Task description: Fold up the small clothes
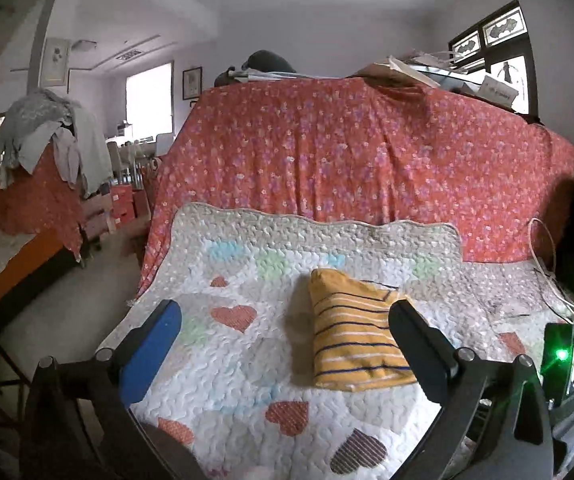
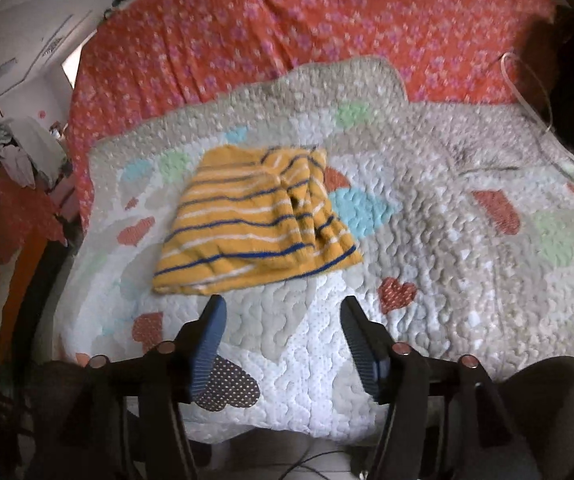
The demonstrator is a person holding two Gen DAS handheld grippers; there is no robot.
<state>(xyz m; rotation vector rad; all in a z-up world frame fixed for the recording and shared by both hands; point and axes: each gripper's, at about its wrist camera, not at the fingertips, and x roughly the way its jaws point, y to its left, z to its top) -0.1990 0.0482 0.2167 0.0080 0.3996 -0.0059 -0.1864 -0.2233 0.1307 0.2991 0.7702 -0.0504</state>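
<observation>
A small yellow garment [image 1: 353, 340] with blue and white stripes lies folded on the quilted heart-pattern mat [image 1: 247, 280]. In the right wrist view the garment [image 2: 255, 220] sits just beyond my fingertips on the mat [image 2: 427, 240]. My left gripper [image 1: 287, 316] stands wide open above the mat, its right finger in front of the garment's right edge, nothing between the pads. My right gripper [image 2: 283, 308] is open too, just short of the garment's near hem, holding nothing.
A red floral sheet [image 1: 367, 168] drapes the sofa back behind the mat. A white cable [image 1: 543, 256] lies at the mat's right end. Grey clothes [image 1: 47, 136] hang piled on furniture at the left. A device with a green light [image 1: 563, 356] shows at the right.
</observation>
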